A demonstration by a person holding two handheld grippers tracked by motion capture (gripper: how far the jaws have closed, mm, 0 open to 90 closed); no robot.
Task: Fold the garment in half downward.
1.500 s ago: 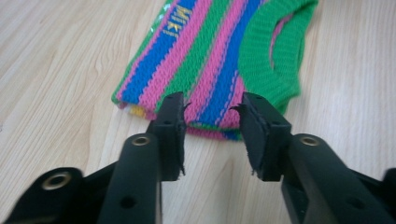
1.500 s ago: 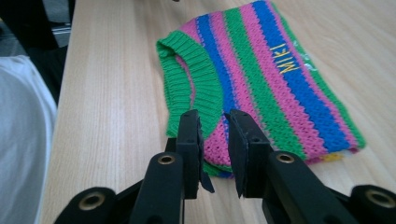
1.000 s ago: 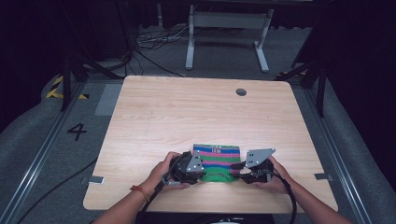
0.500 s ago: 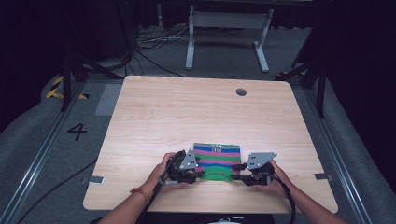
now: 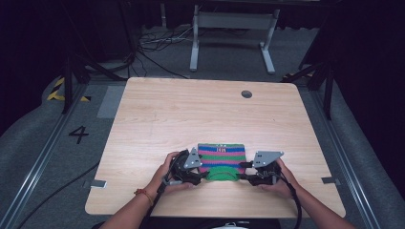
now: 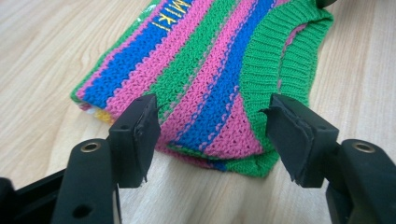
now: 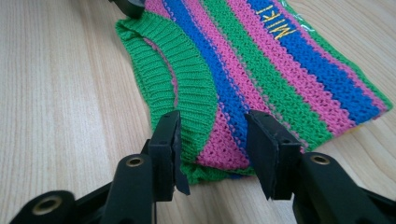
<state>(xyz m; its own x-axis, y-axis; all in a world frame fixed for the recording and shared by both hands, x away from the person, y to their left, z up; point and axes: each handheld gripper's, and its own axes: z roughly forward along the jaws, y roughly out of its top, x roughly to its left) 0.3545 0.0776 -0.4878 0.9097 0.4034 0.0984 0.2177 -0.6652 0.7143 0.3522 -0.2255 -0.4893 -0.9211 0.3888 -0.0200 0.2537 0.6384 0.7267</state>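
a: near the table (image 5: 157,119)'s front edge – folded striped knit sweater (image 5: 220,160), lying flat between both grippers.
b: left gripper (image 6: 212,126)?
a: jaws just been opening, apart, a sweater corner between them, pads not pressing.
b: right gripper (image 7: 212,140)?
a: same – just been opening, astride the other corner, released.

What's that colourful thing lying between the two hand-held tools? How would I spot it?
On the pale wooden table, look at the near edge. There lies a small folded knitted garment, striped pink, blue and green, with a green ribbed neckline and yellow lettering: the one bright thing between black tools.
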